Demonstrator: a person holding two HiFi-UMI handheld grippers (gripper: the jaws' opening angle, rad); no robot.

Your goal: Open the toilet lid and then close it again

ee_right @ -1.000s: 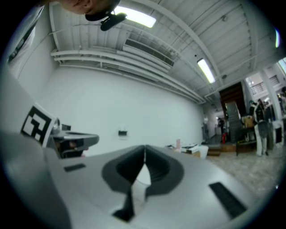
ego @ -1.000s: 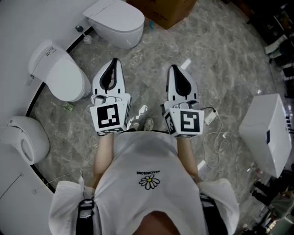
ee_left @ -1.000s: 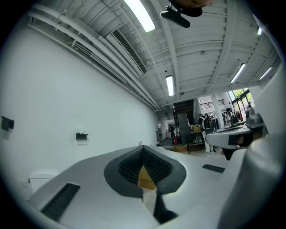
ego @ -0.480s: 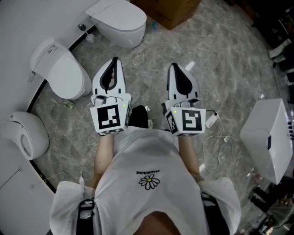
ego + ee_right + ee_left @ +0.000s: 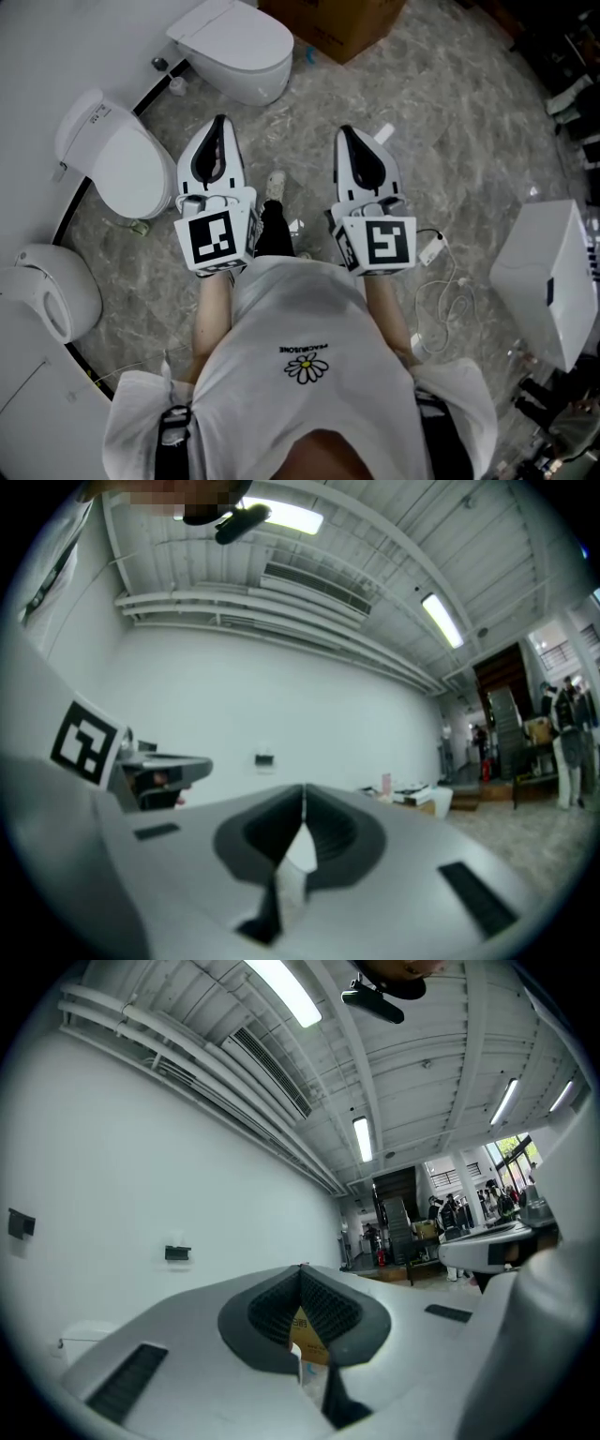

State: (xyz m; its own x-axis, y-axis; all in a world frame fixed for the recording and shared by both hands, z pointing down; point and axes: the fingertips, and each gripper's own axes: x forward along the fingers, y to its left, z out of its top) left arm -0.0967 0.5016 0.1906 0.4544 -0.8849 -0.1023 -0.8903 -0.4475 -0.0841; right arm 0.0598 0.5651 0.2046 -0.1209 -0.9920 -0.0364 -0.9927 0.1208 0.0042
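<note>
Shoe (image 5: pixel 275 183) newly forward on marbled floor (image 5: pixel 450 122) near toilets (image 5: pixel 127 164)

This is a large open hall, of the showroom or test-workshop kind rather than a home. The middle toilet (image 5: pixel 117 159) stands lid down on a grey marbled floor (image 5: pixel 450 122) against a curved white wall (image 5: pixel 56 37). A second toilet (image 5: pixel 230 42) stands just beyond it and a third toilet (image 5: pixel 47 291) on its near side, all in one row. Further beyond the middle toilet, out from the wall, sits a cardboard box (image 5: pixel 342 23). Well across the floor from the middle toilet are a white cabinet (image 5: pixel 544 272) and loose white cables (image 5: pixel 448 281). Overhead run strip lights (image 5: pixel 286 990) and bare air ducts (image 5: pixel 267 1068). Far down the hall, people (image 5: pixel 567 742) stand near tables.
</note>
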